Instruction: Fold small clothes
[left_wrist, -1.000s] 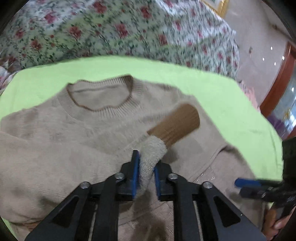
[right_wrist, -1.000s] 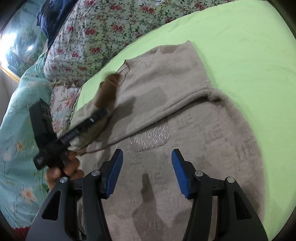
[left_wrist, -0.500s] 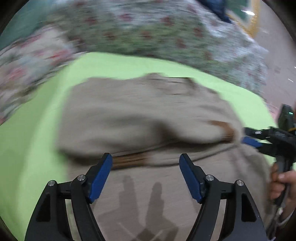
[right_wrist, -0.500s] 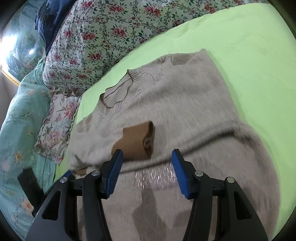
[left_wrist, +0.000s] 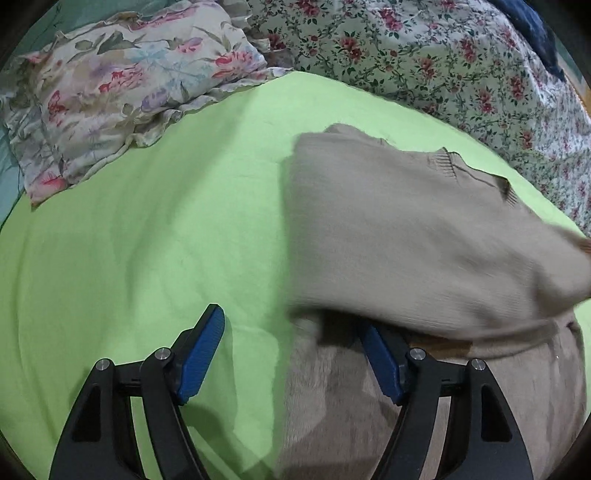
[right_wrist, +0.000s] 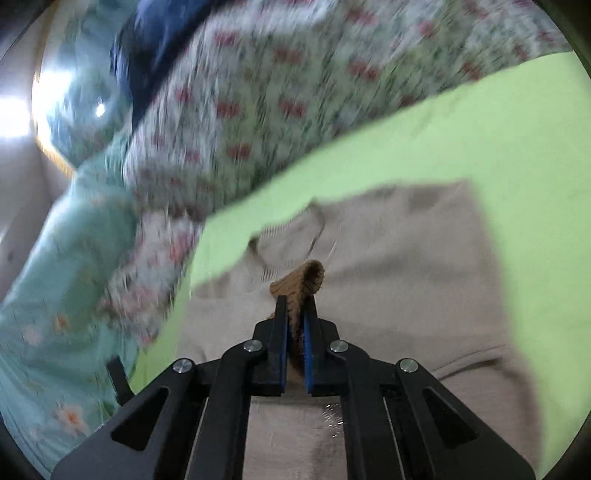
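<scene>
Right hand-held gripper (right_wrist: 295, 317) pinches the sweater (right_wrist: 399, 266) cuff (right_wrist: 301, 277).

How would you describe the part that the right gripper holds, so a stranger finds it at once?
On the green sheet lies a beige sweater. The right gripper pinches its sleeve cuff just below the neckline, the only dark brown ribbed part.

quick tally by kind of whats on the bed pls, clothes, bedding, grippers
sweaters: 1, the beige sweater, its brown cuff pinched in the right gripper
green sheets: 1, the green sheet
floral pillows: 1, the floral pillow
floral quilts: 1, the floral quilt
grippers: 2, right one and the open left gripper
total: 6
</scene>
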